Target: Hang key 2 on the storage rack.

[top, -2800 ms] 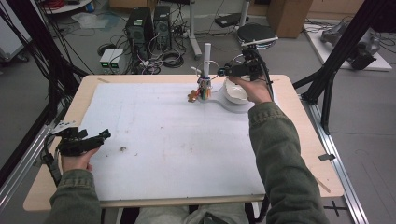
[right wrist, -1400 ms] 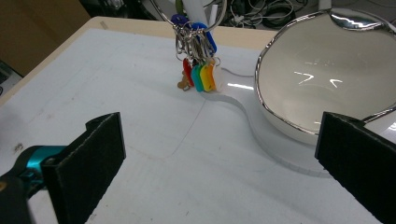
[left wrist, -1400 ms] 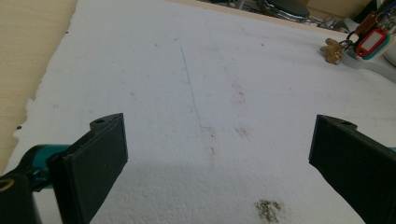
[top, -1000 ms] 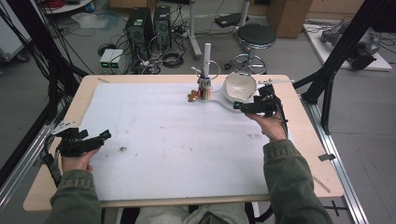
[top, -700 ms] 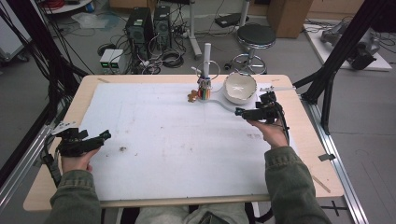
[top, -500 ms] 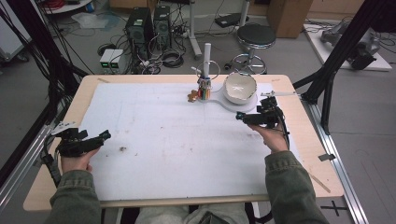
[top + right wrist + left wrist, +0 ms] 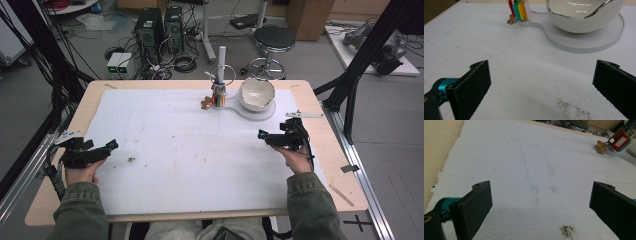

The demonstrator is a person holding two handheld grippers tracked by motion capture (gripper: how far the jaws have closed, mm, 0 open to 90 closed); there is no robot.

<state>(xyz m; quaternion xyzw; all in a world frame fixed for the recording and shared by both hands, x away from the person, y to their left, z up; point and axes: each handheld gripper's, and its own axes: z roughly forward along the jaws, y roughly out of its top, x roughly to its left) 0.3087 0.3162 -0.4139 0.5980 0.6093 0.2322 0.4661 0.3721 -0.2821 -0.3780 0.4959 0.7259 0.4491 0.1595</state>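
A white bowl [image 7: 257, 93] [image 7: 584, 15] with a wavy silver rim stands on a white round base [image 7: 239, 108] [image 7: 584, 42] at the back of the table. Beside it rises a white post [image 7: 221, 57] hung with coloured key tags [image 7: 218, 99] [image 7: 520, 11] [image 7: 622, 141] and a small brown charm [image 7: 205, 104] [image 7: 601, 147]. My right gripper [image 7: 263, 135] [image 7: 540, 82] hovers open over the mat, in front of the bowl and apart from it, with nothing between its jaws. My left gripper [image 7: 111, 146] [image 7: 541, 202] rests open and empty at the mat's left edge.
A white mat [image 7: 190, 150] covers most of the wooden table [image 7: 90, 95], with dark smudges [image 7: 132, 160] [image 7: 567, 230] near the left gripper and more [image 7: 571, 107] under the right. A stool [image 7: 272, 37], computer cases [image 7: 160, 25] and cables lie beyond the far edge.
My right hand has drawn back from the bowl, toward me and slightly right, with its gripper empty. The left gripper has stayed where it was.
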